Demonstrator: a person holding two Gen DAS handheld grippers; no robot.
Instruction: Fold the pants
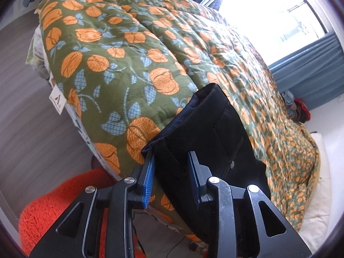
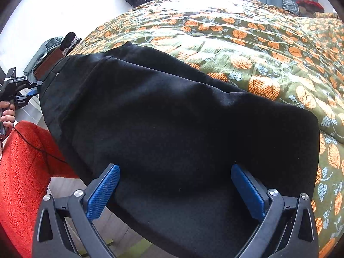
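Black pants (image 2: 172, 111) lie lengthwise along the near edge of a bed, legs stacked. In the left wrist view the waistband end (image 1: 206, 133) with its dark blue lining shows. My left gripper (image 1: 172, 157) is open, its blue pads either side of the waistband corner; it also shows in the right wrist view (image 2: 32, 92) at the far left of the pants. My right gripper (image 2: 174, 172) is open wide, its blue pads either side of the leg end, and the cloth runs between them.
The bed carries a green quilt with orange flowers (image 1: 129, 53), which also shows in the right wrist view (image 2: 258, 53). An orange shaggy rug (image 2: 23, 172) lies on the wood floor beside the bed. A bright window with blue curtains (image 1: 305, 60) stands beyond the bed.
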